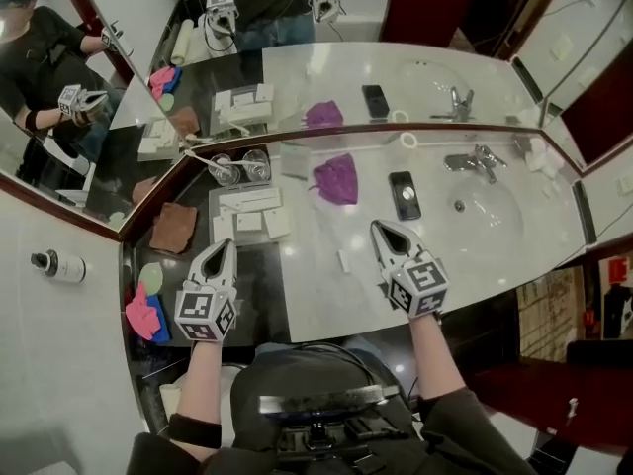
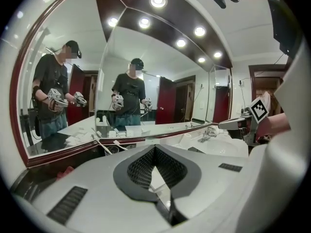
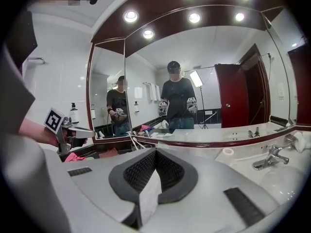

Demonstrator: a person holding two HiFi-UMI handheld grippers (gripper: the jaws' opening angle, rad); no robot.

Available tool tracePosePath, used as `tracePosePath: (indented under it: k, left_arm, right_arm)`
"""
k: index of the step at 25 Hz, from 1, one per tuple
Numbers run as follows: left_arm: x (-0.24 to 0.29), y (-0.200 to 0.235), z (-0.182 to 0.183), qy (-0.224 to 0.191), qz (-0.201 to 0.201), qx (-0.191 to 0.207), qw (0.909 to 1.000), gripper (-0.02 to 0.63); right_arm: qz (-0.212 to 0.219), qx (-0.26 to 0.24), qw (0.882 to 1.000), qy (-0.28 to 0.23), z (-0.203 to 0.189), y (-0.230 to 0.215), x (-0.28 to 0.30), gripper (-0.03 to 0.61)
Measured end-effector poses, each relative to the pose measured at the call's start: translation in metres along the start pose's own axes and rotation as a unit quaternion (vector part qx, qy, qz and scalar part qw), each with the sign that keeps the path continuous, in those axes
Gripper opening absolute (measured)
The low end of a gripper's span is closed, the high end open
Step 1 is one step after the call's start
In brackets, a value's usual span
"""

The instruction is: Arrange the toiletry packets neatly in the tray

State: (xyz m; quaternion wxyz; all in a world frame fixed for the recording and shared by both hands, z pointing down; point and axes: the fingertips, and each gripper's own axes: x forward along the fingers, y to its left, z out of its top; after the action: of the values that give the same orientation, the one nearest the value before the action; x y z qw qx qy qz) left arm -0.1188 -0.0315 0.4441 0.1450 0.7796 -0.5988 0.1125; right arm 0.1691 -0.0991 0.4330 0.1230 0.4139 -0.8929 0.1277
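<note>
Since your right tongs (image 1: 382,228) are clamped tight on a thin white packet (image 3: 148,193), the job now is a tidy placement, not another pick. The right gripper view shows the packet as a pale strip pinched between the pads and hanging out below them. Your left tongs (image 1: 225,248) are closed too. The left gripper view shows only a pale sliver in the gap, and I cannot tell that it is a packet, so treat that side as empty.

The tray (image 1: 259,270) appears to be the dark area at the left of the head view. A cluster of white packets (image 1: 247,211) sits near its upper end, just below the two glasses (image 1: 240,168).

Carry the held packet across toward that cluster, low and level. Line its long edge up with the ones lying there before you let go. It looks light and floppy, so I would lay it flat on the tray and open the jaws only once it rests; otherwise it may land askew. Keep clear of the glasses, which could tip.

One more small packet (image 1: 343,260) lies loose on the white counter between your two tongs, and it seems the next to fetch. The left tongs could nudge strays square.
</note>
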Motion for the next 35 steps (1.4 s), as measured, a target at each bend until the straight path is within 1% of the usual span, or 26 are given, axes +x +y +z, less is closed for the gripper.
tracePosePath:
  k: [3,6,9,11,16,18,22,25,27,32,35]
  left_arm:
    - [-0.001,-0.005,-0.003,0.003,0.000,0.002,1.0000,0.000]
    - [-0.003,-0.009,-0.002,-0.004,0.002,0.007,1.0000,0.000]
    - [-0.002,-0.011,-0.002,-0.006,0.000,-0.008,1.0000,0.000]
    - [-0.001,-0.011,-0.004,-0.004,0.001,-0.012,0.9999,0.000]
    - [0.004,-0.010,-0.010,0.010,0.010,-0.009,0.9999,0.003]
    - [0.007,-0.007,-0.013,0.018,0.009,-0.009,0.9998,0.059]
    - [0.024,0.010,-0.019,0.045,0.003,-0.003,0.9990,0.146]
    - [0.045,0.030,-0.027,0.072,-0.001,0.000,0.9974,0.219]
    - [0.061,0.044,-0.035,0.095,-0.007,0.004,0.9955,0.286]
    - [0.104,0.076,-0.069,0.160,-0.026,0.019,0.9866,0.415]
    - [0.129,0.092,-0.092,0.199,-0.041,0.027,0.9787,0.433]
  right_arm:
    - [0.008,0.001,1.000,0.000,-0.005,-0.003,0.000,0.008]
    - [0.017,0.005,1.000,0.003,-0.009,-0.006,0.001,0.008]
    - [0.022,0.008,1.000,0.008,-0.012,-0.007,0.002,0.008]
    - [0.027,0.009,1.000,0.012,-0.014,-0.006,0.003,0.009]
    - [0.034,0.009,0.999,0.021,-0.017,-0.006,0.005,0.009]
    - [0.035,0.008,0.999,0.027,-0.020,-0.006,0.006,0.009]
    - [0.038,0.002,0.998,0.041,-0.026,0.002,0.010,0.009]
    - [0.041,-0.001,0.998,0.051,-0.031,0.010,0.017,0.009]
    - [0.044,0.000,0.997,0.057,-0.038,0.015,0.022,0.009]
    - [0.046,0.011,0.996,0.076,-0.059,0.026,0.030,0.009]
    - [0.037,0.022,0.995,0.087,-0.077,0.027,0.034,0.009]
